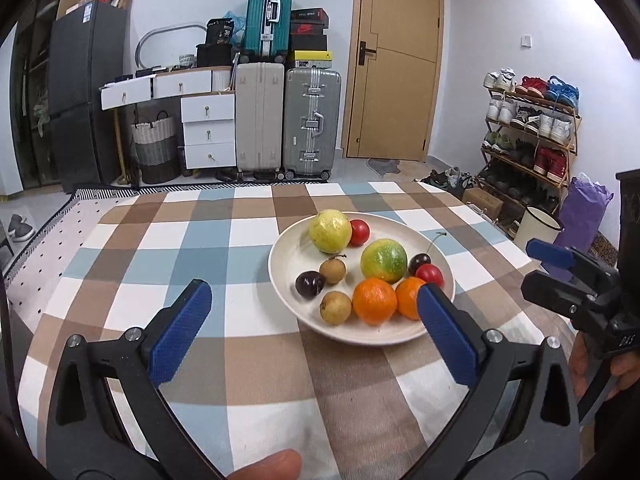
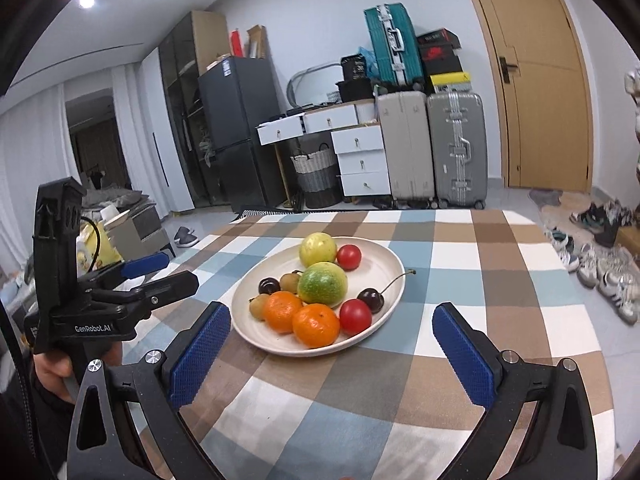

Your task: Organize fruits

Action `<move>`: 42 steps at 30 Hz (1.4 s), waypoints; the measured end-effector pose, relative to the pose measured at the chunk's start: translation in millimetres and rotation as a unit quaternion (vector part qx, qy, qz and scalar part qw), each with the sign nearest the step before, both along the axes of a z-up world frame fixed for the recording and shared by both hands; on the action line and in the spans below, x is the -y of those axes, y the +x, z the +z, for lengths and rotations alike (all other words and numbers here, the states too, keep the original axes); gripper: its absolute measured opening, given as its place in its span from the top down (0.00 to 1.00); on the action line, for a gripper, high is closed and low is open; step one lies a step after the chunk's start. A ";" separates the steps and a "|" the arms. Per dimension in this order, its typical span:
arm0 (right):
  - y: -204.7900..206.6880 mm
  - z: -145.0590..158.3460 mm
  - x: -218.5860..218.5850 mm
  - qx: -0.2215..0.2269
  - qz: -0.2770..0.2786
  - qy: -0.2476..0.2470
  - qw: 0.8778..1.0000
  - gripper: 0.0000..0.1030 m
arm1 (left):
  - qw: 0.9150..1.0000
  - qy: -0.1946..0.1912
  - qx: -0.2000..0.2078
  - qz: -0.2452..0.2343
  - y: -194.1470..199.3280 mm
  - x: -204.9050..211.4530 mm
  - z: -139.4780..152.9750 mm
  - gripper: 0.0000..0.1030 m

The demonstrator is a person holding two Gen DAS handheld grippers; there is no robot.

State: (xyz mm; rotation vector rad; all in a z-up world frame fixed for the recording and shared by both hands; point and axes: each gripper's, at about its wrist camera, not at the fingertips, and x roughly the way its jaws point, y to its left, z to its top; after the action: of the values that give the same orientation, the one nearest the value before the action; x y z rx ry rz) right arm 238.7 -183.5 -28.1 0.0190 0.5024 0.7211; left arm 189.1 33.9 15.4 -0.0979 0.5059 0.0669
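Observation:
A white plate [image 1: 280,264] [image 2: 390,260] on the checked tablecloth holds several fruits. Among them are a yellow fruit [image 1: 330,231] [image 2: 318,249], a green-orange citrus [image 1: 384,261] [image 2: 322,284], two oranges [image 1: 374,301] [image 2: 316,325], red tomatoes [image 1: 359,232] [image 2: 355,316], dark cherries [image 1: 310,285] [image 2: 370,300] and brown longans [image 1: 335,307] [image 2: 259,306]. My left gripper [image 1: 313,287] stands open just short of the plate's near rim, empty. My right gripper [image 2: 331,308] is open too, nothing between its blue pads, with the plate straight ahead. Each gripper shows in the other's view, the right gripper [image 1: 560,268] and the left gripper [image 2: 144,276].
The checked tablecloth [image 1: 180,248] [image 2: 480,280] covers the whole table; its far edge lies beyond the plate. Behind stand suitcases [image 1: 312,120], white drawers [image 1: 208,132], a door [image 1: 396,60] and a shoe rack [image 1: 532,136]. A person's hands hold both handles.

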 end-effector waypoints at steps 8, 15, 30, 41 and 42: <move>-16.7 -0.9 -6.6 0.020 0.010 -0.016 1.000 0.00 | 1.000 -0.004 0.006 0.008 -30.4 4.3 -3.5 0.01; -32.7 -1.4 -7.2 0.038 0.007 -0.028 0.999 0.00 | 1.000 -0.006 0.013 0.017 -37.6 3.6 -11.3 0.01; -37.8 -3.4 -12.7 0.051 0.010 -0.044 0.998 0.00 | 0.999 -0.011 0.022 0.026 -39.0 -0.5 -12.1 0.01; -33.0 -3.9 -7.5 0.042 0.003 -0.037 0.998 0.00 | 0.999 -0.011 0.023 0.025 -38.7 0.3 -12.1 0.01; -33.5 -3.7 -6.1 0.041 0.003 -0.036 0.999 0.00 | 0.999 -0.011 0.022 0.025 -38.6 0.3 -12.2 0.01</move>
State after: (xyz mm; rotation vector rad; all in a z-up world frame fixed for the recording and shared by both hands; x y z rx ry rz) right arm 205.2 -177.4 -31.8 -0.0790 0.4501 0.7058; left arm 150.5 33.7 3.1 -0.1330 0.4595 0.1082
